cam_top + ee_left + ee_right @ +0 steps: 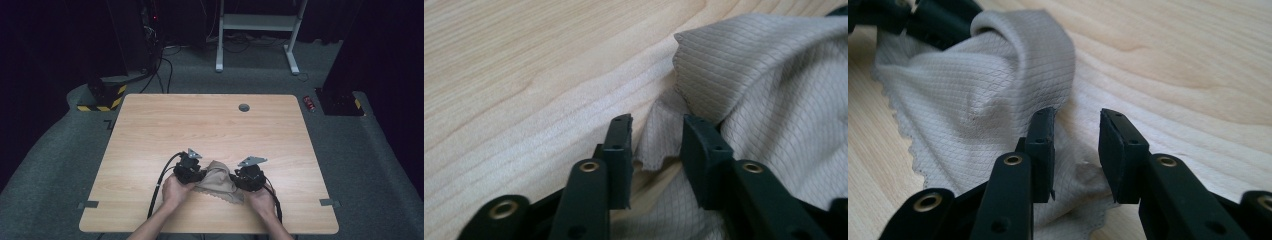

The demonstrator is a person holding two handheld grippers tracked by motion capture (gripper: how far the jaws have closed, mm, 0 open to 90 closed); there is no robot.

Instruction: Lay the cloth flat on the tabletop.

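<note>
Black two-jaw grippers (190,169) (249,176) (brass rivets), grey triangular plates, black cables.

The counter (210,125) is evenly lit from above while the room behind falls nearly black (the high view is soft and grainy). Both gripper views are bright, the cloth (973,100) sharp, near fingers (621,150) slightly blurred.

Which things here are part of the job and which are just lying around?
In use: beige cloth, left gripper, right gripper, both open at its ends, wooden table under it.
Lying about: red can on the floor, white frame, striped block.
</note>
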